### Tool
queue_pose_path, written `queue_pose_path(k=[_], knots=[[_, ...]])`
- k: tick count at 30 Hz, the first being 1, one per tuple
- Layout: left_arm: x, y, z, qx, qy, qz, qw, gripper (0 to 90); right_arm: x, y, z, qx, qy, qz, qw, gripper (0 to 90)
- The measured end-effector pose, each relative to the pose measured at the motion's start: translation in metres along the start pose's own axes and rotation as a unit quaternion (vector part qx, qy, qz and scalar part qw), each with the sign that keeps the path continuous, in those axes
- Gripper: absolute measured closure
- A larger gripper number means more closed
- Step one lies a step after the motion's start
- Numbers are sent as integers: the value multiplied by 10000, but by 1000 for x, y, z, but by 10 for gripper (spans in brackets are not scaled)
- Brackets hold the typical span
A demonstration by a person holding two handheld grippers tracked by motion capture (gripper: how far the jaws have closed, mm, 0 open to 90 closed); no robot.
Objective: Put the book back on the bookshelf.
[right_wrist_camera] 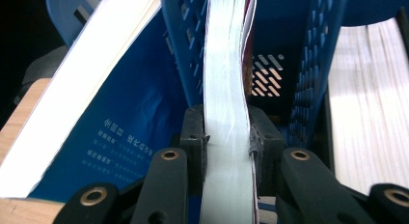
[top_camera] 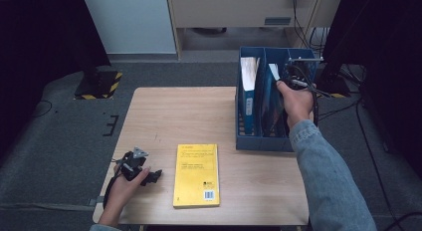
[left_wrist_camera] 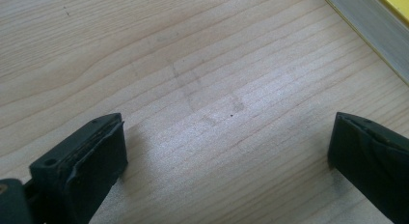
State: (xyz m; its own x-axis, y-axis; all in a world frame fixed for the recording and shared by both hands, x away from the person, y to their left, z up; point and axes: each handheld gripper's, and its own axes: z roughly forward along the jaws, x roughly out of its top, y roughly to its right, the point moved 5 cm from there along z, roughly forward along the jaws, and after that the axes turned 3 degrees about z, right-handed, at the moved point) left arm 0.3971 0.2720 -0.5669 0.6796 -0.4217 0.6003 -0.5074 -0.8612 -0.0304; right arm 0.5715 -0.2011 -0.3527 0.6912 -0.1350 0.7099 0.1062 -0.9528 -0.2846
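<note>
Paper pages bow between our right gripper [right_wrist_camera: 226,144] jaws, pinching the thin book [right_wrist_camera: 226,64] in the blue file rack's [top_camera: 249,141] middle slot; floppy, light, so grip nearer its spine. Left gripper [left_wrist_camera: 226,156] rests spread.

Yellow book [top_camera: 196,174], blue slotted file rack [top_camera: 263,141], blue-covered book [right_wrist_camera: 130,132] with white lettering, pale wood-grain desk [top_camera: 184,116], black grippers.

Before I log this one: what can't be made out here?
- Held book's cover and title: right gripper view shows its page edge, rack walls hide the rest.
- Right gripper in the high view: the hand covers it.
- Yellow book's cover text: too small in the high view, cut off in the left gripper view.
</note>
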Motion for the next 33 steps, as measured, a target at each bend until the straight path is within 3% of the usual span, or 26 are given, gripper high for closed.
queue_pose_path(k=[8,19,25,33], knots=[[0,0,0,2,4,4,10000,0,13,-1,-1,-54,90,-26,9999,727],[0,0,0,-4,5,11,10000,0,20,2,13,-239,252,-21,9994,727],[0,0,0,-3,4,9,10000,0,22,2,17,-205,292,-30,9994,726],[0,0,0,-3,6,10,10000,0,25,-1,21,-325,339,-193,9987,727]])
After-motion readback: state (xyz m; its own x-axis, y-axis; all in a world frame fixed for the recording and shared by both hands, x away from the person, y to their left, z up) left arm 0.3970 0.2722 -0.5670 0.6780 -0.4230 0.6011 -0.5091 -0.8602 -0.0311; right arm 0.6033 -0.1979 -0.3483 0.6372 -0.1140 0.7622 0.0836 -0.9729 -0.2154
